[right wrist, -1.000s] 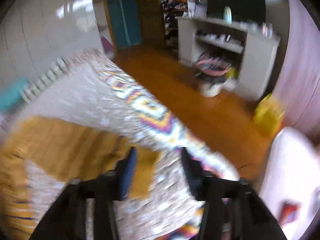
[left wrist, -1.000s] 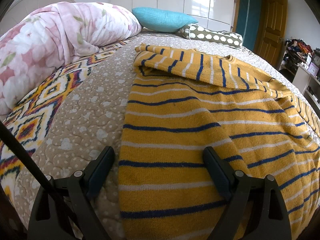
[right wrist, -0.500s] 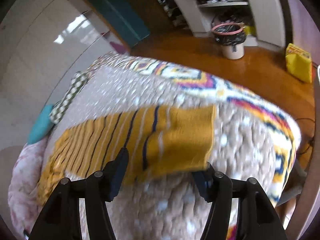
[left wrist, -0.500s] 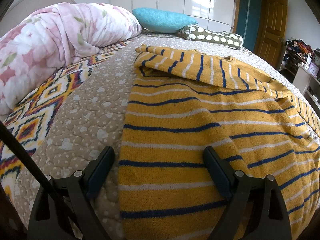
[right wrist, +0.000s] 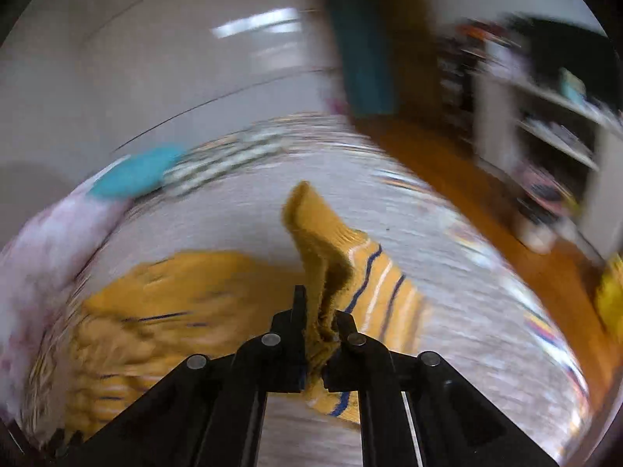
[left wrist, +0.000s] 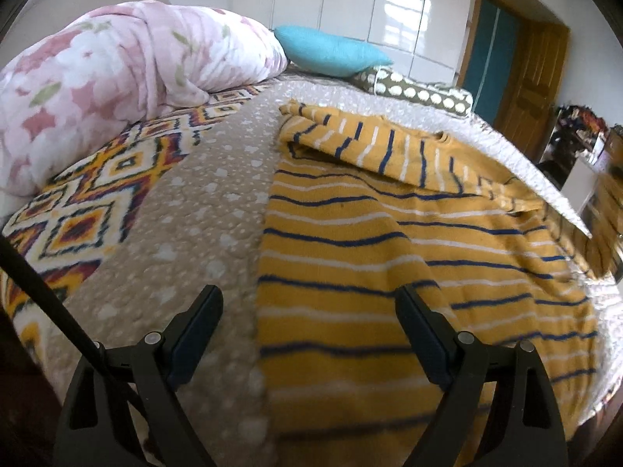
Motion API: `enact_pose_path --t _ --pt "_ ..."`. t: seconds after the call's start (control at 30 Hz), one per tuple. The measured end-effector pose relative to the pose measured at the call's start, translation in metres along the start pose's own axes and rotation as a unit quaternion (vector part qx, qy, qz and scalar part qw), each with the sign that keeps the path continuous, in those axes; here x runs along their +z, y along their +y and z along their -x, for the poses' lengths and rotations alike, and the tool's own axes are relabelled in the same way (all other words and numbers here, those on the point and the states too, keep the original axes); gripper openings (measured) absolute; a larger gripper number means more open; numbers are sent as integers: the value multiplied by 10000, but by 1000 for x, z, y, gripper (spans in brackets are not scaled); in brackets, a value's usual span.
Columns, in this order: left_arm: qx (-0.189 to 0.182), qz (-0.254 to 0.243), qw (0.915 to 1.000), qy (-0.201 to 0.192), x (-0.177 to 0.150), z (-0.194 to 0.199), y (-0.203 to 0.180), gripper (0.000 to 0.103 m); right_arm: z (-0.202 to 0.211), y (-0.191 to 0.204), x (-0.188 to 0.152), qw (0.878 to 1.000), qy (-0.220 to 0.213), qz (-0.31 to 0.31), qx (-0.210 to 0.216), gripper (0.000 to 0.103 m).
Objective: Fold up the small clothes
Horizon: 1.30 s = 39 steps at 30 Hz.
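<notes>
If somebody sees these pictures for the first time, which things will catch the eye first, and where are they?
First comes the yellow striped sweater, spread across the bed. The right tool is shut on its sleeve and holds it up above the bed. The left tool is open over the sweater's near left edge, and a pink floral blanket is heaped at the far left.

We see a pink floral duvet (left wrist: 117, 78) bunched at the bed's head, a turquoise pillow (left wrist: 331, 50) beside it, a dotted cushion (left wrist: 420, 91) just beyond. Over there, a wooden door (left wrist: 533, 81), white shelves (right wrist: 553, 124) and orange floor (right wrist: 447, 163), all blurred.
</notes>
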<state>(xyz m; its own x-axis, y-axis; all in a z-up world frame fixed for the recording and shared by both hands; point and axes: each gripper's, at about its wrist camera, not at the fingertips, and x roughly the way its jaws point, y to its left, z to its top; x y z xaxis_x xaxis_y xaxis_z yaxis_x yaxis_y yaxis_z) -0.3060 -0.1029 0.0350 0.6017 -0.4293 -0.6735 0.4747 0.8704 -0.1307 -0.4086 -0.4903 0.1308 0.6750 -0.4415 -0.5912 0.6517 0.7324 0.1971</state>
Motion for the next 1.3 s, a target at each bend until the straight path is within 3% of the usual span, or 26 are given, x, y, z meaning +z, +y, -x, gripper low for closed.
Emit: enact_pose_path --t 0.17,0.33,0.43,0.53,0.57,0.63,0.77,0.8,0.9,1.0,1.13,1.3 --pt "92 320 9994 -35 -2 19 32 89 -60 167 -10 9844 534 1307 1054 6" --pt "77 709 9974 -89 -4 32 65 89 -121 296 -74 9472 1285 2561 1440 6" --pt "69 783 9968 -159 -5 39 76 89 -137 333 -109 9298 1466 3091 1355 6" --pt "27 799 9966 -181 -6 39 78 89 -142 354 -131 9199 1431 3442 1215 16" --pt "15 795 9967 -169 -9 40 79 89 -140 356 -132 9184 1377 3514 1191 23" --pt "-19 783 9969 -116 -10 37 78 89 -131 359 -133 9141 1316 3583 1370 27" --pt "-113 793 9968 -30 -12 37 72 89 -94 349 -123 9049 1283 3550 1966 42" --pt "-153 806 9966 -6 -12 37 71 89 -82 342 -120 9057 1240 3500 2045 51" --pt "-272 847 9960 83 -13 37 68 89 -50 296 -108 9180 1188 3111 2154 61" --pt "-444 890 9948 214 -12 33 66 89 -32 230 -100 9366 1219 2669 1914 62" --pt "-682 869 9932 371 -11 26 56 89 -14 125 -99 9653 1240 1985 1163 62" --pt "-895 740 9917 545 -10 13 38 89 3 15 -117 9818 1511 819 813 65"
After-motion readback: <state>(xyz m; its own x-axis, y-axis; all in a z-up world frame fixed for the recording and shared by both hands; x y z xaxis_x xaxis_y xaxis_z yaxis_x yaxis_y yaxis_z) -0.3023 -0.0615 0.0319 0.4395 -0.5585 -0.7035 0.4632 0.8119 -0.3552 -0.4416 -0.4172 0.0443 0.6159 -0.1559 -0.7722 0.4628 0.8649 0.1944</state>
